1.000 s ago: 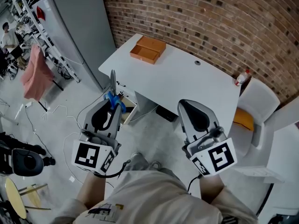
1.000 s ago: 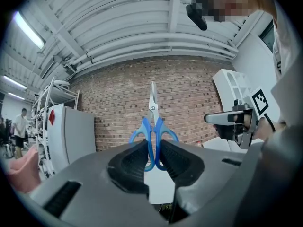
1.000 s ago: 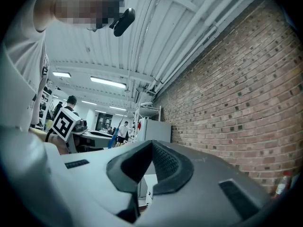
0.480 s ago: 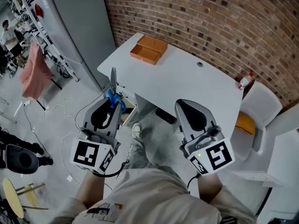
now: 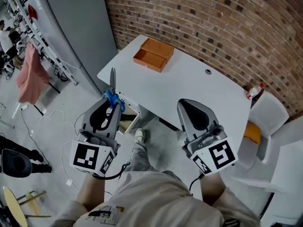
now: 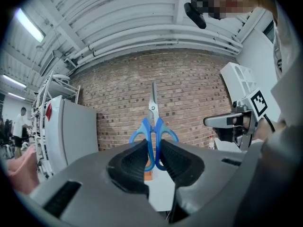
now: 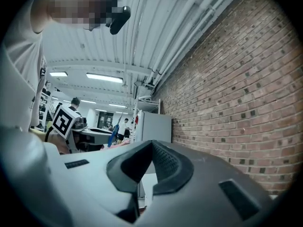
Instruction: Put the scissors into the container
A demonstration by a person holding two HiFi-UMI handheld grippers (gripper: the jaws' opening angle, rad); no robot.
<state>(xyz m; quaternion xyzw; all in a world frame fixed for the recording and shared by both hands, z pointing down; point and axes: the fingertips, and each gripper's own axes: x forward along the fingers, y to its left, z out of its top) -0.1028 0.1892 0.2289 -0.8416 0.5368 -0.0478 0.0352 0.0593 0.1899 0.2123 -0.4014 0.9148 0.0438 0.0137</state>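
- The scissors (image 5: pixel 112 86) have blue handles and are up in the air, not on the table. Their handles are pinched between the jaws of the left gripper (image 5: pixel 110 109), and the closed blades stick out ahead of the jaw tips.
- In the left gripper view, the scissors (image 6: pixel 153 126) stand upright in the middle, with a black pad of the left gripper (image 6: pixel 154 151) pressed against each handle loop.
- The orange container (image 5: pixel 154 55) sits open on the far left part of the white table (image 5: pixel 189 86), well apart from the scissors.
- The right gripper (image 5: pixel 187 104) is held beside the left one, by the table's near edge. Its jaws are closed together with nothing between them, as the right gripper view (image 7: pixel 151 145) shows.
- A brick wall (image 5: pixel 213 18) runs behind the table, a grey cabinet (image 5: pixel 71 22) stands to the left, and a white chair (image 5: pixel 265 110) is on the right.
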